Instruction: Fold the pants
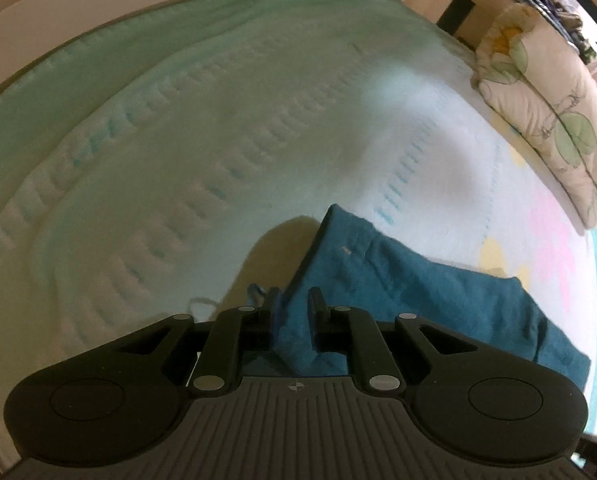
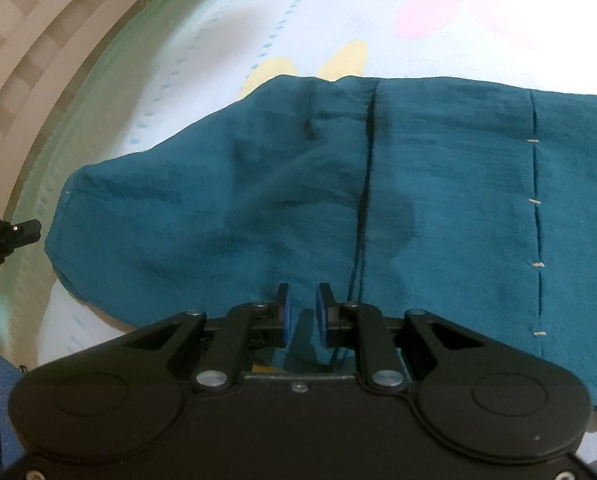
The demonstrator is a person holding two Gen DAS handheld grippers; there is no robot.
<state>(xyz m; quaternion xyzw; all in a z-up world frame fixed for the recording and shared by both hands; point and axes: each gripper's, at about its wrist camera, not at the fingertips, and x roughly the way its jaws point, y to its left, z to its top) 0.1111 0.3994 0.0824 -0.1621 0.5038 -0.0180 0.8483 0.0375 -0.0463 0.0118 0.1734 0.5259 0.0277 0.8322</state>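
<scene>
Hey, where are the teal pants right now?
The teal pants lie on the bed's quilt, filling the right wrist view; one end is pinched in the left gripper, near the floral pillow.

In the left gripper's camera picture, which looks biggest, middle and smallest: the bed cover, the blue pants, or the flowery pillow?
1. Bed cover, biggest.
2. Blue pants.
3. Flowery pillow, though it lies farther away, so unsure.

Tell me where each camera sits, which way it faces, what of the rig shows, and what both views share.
Left wrist: on the left gripper, looking steeply down across the green bedspread toward a floral pillow; its jaws pinch a raised fold of the teal pants.
Right wrist: on the right gripper, looking down at the spread pants; its jaws grip their near edge; another gripper's black tip shows at left.
Shared: pants and bedspread.
</scene>
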